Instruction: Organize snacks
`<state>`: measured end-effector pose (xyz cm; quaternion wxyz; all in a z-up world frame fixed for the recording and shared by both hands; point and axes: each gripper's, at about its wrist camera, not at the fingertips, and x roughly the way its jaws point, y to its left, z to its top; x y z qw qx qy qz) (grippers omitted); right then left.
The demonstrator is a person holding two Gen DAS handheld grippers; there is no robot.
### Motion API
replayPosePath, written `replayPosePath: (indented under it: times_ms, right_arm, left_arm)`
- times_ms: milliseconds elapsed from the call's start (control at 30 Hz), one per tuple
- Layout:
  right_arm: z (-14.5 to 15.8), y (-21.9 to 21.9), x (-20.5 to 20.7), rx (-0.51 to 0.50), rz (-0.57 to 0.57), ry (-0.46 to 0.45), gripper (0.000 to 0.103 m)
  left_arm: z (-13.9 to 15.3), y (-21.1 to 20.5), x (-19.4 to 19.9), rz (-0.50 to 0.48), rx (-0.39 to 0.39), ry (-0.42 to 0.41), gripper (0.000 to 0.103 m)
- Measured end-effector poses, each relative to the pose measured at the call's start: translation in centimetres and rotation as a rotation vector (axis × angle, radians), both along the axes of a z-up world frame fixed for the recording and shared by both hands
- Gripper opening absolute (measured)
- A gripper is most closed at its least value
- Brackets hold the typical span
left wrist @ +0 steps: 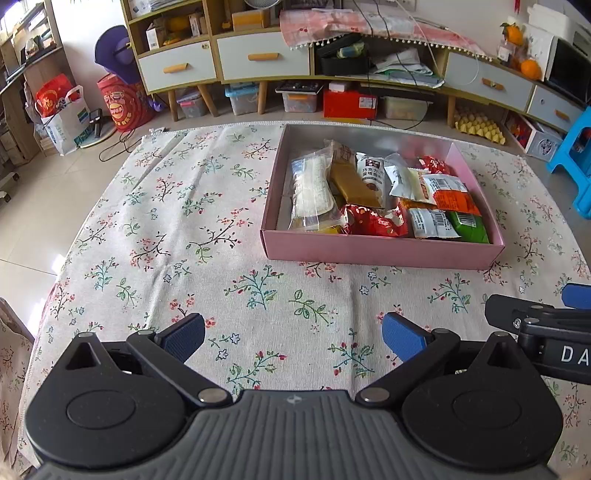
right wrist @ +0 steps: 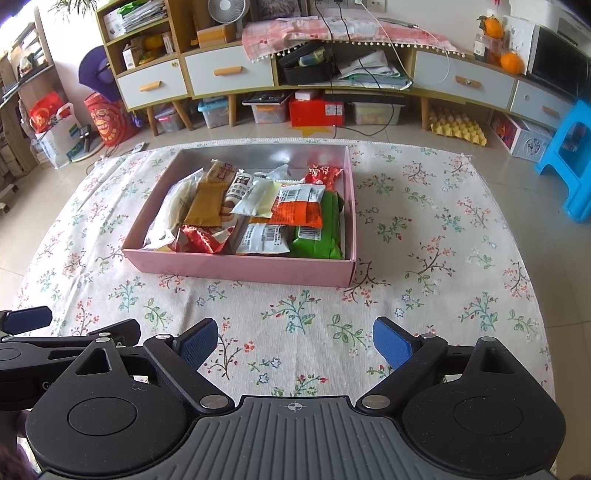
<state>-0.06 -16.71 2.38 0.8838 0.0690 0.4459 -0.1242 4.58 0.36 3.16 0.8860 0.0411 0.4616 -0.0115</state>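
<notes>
Filling pink box (right wrist: 240,271): mixed wrapped snacks (right wrist: 295,212); both hand-held grippers released, empty.

Place: a home, most likely a living room.
Furniture: a long wooden cabinet (right wrist: 229,74) with white drawers and open shelves stands at the wall.
Storage: plastic boxes (right wrist: 269,109) and a yellow egg tray (right wrist: 458,129) stand under it on the tiled floor.
Household things: oranges (right wrist: 511,62), a small fan (right wrist: 226,9), shopping bags (left wrist: 62,110), a blue plastic stool (right wrist: 569,155).
Surface: covered with a floral cloth (right wrist: 424,240).

Open left gripper (left wrist: 293,336) faces snack-filled pink box (left wrist: 369,248).
</notes>
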Motion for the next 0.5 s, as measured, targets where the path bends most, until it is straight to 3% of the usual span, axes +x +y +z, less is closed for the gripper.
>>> replayPosePath:
  times_ms: [500]
  right_arm:
    - [0.06,-0.03,0.04,0.001,-0.001,0.000,0.093]
  left_arm:
    - [-0.45,-0.11,0.05,-0.016,-0.002,0.009,0.102]
